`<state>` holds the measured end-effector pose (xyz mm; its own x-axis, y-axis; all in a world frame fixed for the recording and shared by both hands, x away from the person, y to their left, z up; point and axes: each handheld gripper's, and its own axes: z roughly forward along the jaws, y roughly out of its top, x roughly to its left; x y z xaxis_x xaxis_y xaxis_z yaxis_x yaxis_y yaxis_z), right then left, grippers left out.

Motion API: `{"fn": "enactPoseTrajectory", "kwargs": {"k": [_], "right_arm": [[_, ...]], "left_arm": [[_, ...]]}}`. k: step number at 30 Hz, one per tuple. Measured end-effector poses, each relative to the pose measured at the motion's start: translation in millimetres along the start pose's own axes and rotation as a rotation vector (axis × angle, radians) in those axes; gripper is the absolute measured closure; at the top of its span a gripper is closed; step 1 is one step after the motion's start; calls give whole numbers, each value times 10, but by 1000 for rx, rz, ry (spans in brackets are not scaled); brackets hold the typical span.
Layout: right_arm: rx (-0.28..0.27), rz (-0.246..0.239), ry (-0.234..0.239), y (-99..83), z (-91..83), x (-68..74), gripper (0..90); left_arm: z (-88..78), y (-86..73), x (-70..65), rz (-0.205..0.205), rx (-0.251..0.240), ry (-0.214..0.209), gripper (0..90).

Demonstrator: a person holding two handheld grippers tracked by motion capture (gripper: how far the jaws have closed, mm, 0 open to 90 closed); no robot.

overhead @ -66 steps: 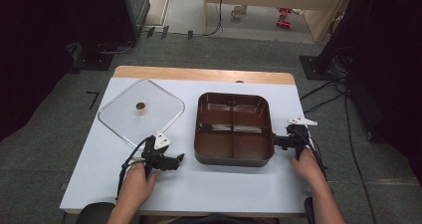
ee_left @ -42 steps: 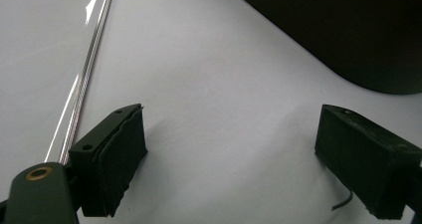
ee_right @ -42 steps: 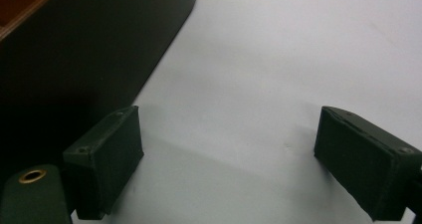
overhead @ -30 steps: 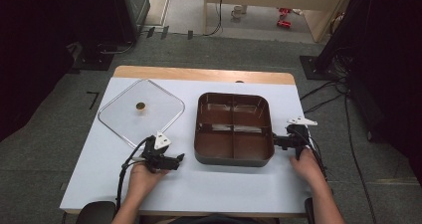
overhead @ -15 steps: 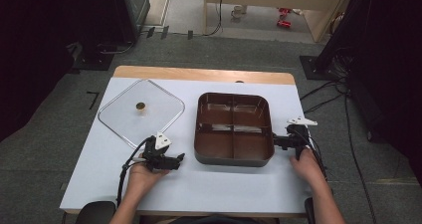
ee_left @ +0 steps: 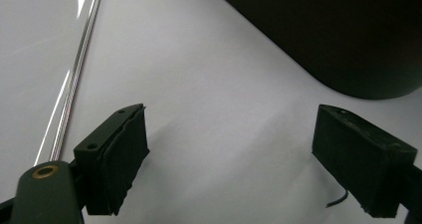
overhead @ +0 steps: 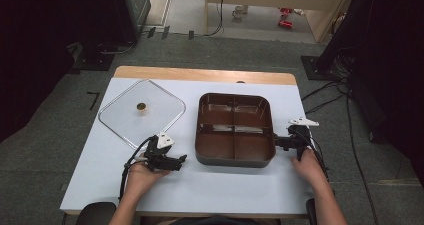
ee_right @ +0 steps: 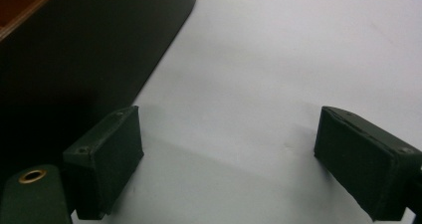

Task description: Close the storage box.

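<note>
Jaws of the left tool (overhead: 176, 159) stand wide apart with nothing between them, low over the white table (overhead: 225, 190) at its near left — held in the person's left hand (overhead: 142, 172). In the left gripper view the bare tabletop lies between the two black pads, the metal rim of the glass lid (ee_left: 74, 79) runs off to one side and the dark wall of the pot (ee_left: 338, 30) to the other. The right tool (overhead: 280, 142) is likewise spread open and empty, its tips just beside the pot's right near corner — whether they touch it I cannot tell. The brown four-compartment pot (overhead: 235, 130) sits at the middle right of the table; the square glass lid (overhead: 141, 112) with its small knob lies flat to its left, near but apart.
</note>
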<state>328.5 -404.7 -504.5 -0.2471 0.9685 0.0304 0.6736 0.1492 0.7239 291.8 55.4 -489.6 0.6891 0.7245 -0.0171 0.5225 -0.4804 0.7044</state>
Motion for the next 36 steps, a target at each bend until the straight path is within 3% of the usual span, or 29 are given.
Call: {"fn": "enactPoseTrajectory", "kwargs": {"k": [4, 9, 14, 22, 28, 31, 36], "right_arm": [[0, 0, 0, 0, 0, 0, 110], [0, 0, 0, 0, 0, 0, 110], [0, 0, 0, 0, 0, 0, 110], [0, 0, 0, 0, 0, 0, 110], [0, 0, 0, 0, 0, 0, 110], [0, 0, 0, 0, 0, 0, 110], [0, 0, 0, 0, 0, 0, 110]], "left_arm": [[-6, 14, -12, 22, 16, -14, 153], [-57, 45, -26, 32, -2, -4, 170], [-101, 54, -14, 28, -21, -9, 224], [-164, 94, 34, 4, -27, -23, 225], [-209, 125, 90, -14, -1, -34, 235], [-236, 125, 118, -2, -9, -38, 247], [-256, 134, 202, -20, -4, -31, 261]]}}
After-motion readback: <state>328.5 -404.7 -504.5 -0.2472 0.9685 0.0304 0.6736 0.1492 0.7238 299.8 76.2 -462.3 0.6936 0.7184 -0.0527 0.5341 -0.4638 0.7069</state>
